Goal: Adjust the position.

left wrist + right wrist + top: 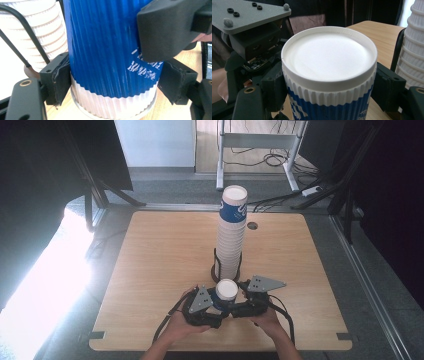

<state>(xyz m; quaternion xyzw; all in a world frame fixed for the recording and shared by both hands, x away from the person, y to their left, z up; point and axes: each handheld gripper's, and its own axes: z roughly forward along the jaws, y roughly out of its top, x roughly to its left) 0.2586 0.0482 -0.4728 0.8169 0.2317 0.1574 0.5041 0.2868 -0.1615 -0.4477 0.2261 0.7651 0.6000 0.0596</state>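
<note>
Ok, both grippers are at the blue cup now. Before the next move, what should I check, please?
1. Left gripper closed on the cup: ok, its pads press both sides of the lower wall.
2. Right gripper gripping near the upturned base: cannot tell; its jaws flank the cup, but contact is unclear.
3. Cup upside down, rim on the table: ok.
4. Gap between the cup and the wire holder: cannot tell; they sit very close.
5. Stack of cups standing in the holder: ok.
</note>
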